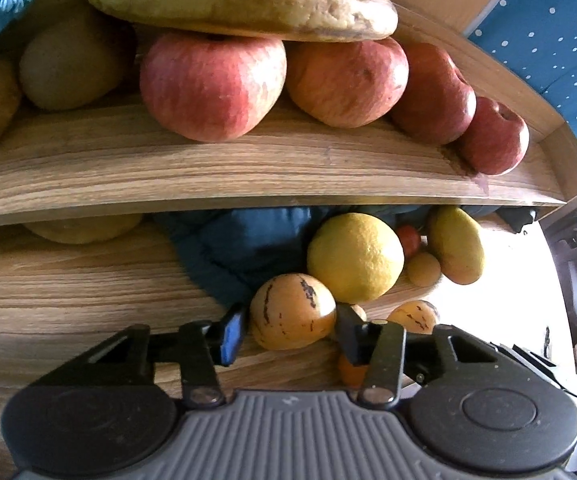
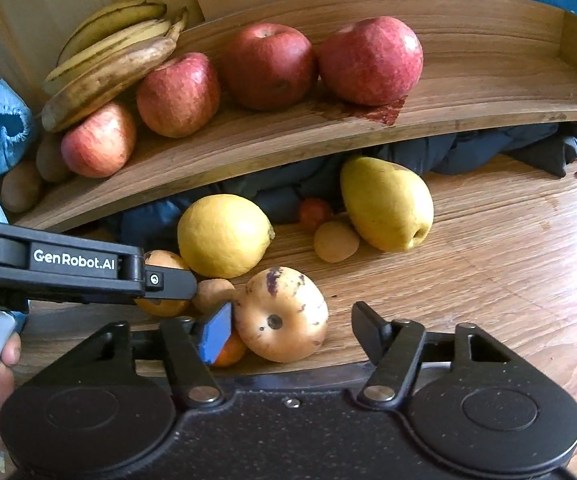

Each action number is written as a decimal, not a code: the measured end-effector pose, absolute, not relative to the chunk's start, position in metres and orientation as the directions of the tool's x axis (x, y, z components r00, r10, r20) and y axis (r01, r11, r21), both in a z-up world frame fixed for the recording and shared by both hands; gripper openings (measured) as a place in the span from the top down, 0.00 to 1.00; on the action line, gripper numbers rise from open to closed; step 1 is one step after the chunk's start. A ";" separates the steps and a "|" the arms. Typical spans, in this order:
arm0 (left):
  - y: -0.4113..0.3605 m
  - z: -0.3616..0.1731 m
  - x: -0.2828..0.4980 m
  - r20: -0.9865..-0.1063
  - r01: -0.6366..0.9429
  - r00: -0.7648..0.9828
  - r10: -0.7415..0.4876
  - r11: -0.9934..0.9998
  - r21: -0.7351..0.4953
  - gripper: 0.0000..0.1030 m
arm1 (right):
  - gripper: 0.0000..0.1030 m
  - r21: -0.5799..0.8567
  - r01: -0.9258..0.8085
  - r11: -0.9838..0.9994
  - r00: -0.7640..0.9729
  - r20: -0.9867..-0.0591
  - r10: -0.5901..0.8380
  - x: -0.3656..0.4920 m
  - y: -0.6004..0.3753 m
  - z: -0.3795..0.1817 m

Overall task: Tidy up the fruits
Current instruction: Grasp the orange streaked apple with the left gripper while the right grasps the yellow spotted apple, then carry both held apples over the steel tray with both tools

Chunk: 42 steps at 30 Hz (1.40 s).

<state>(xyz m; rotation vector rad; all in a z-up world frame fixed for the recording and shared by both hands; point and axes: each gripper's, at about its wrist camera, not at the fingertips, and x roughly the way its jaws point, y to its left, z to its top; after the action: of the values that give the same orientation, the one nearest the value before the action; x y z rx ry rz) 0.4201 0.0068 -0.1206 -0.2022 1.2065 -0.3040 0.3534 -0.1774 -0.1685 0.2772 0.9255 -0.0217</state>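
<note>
Now the left tongs [image 1: 290,334] bracketed a striped pepino melon [image 1: 292,311] on the bench [image 1: 68,292], spread, seemingly not yet clenched. The right tongs [image 2: 292,330] gaped too, a spotted pepino [image 2: 281,314] against the left pad. Apples [image 1: 212,86] lined the shelf [image 1: 248,172] at twelve o'clock. Picking looked underway; next called for squeezing, then lifting.

Home: wooden shelf [image 2: 468,92], jacket [image 2: 508,146], fruit.
</note>
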 end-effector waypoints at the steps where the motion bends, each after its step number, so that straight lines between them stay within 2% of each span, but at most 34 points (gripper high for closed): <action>1: 0.006 -0.121 0.420 -0.884 0.123 0.324 -0.336 0.942 -0.313 0.50 | 0.41 0.232 0.137 0.963 0.604 -0.790 0.105 0.354 -0.178 -0.169; 6: 0.007 -0.122 0.420 -0.883 0.122 0.323 -0.339 0.941 -0.317 0.51 | 0.49 0.251 0.134 0.959 0.607 -0.786 0.121 0.355 -0.178 -0.169; 24: 0.004 -0.103 0.404 -0.866 0.151 0.363 -0.345 0.938 -0.311 0.51 | 0.49 0.263 0.142 0.954 0.662 -0.742 0.106 0.334 -0.183 -0.153; 42: -0.003 -0.085 0.342 -0.861 0.142 0.385 -0.333 0.943 -0.302 0.51 | 0.49 0.288 0.091 0.953 0.685 -0.713 0.150 0.279 -0.183 -0.135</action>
<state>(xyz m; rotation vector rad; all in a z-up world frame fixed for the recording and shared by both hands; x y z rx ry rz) 0.3424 -0.0031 -0.0855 -0.1896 1.1373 -0.3052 0.2792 -0.1831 -0.1348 0.3140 0.8188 0.0336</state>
